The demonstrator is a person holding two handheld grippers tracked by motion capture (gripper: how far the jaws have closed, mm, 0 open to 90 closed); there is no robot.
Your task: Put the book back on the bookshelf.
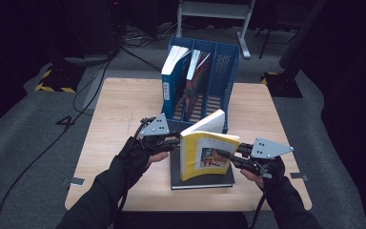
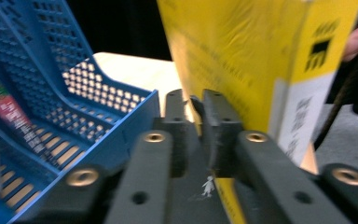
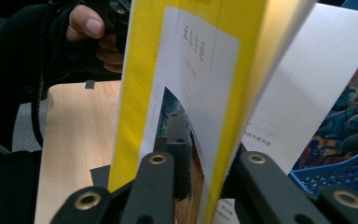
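Nearest the person, the yellow book (image 1: 205,155) stood upright between the two grippers, above a dark book (image 1: 202,180) lying flat on the table (image 1: 119,109). The right gripper (image 1: 236,155) had its jaws clamped on the front cover near the outer edge; in the right gripper view the cover (image 3: 186,93) ran straight up between the two black jaws, one on each face, while the page block swung loose to the far side. The left gripper (image 1: 177,142) met the spine side; in the left gripper view the book's edge (image 2: 242,60) sat in the narrow gap of the jaws, yet the blur left it uncertain whether the pads pressed on it, so I could not tell if that grip was tight or slack. The book looked like a light paperback with a glossy, probably slippery cover that bent easily, and the fanned pages suggested a hold on the cover alone would let the block sag. A firmer hold would likely take cover and pages together, close to the spine where it was stiffest. Beyond the jaws stood the blue file rack (image 1: 219,62), with two books (image 1: 183,76) upright in its left compartments and the right ones free.
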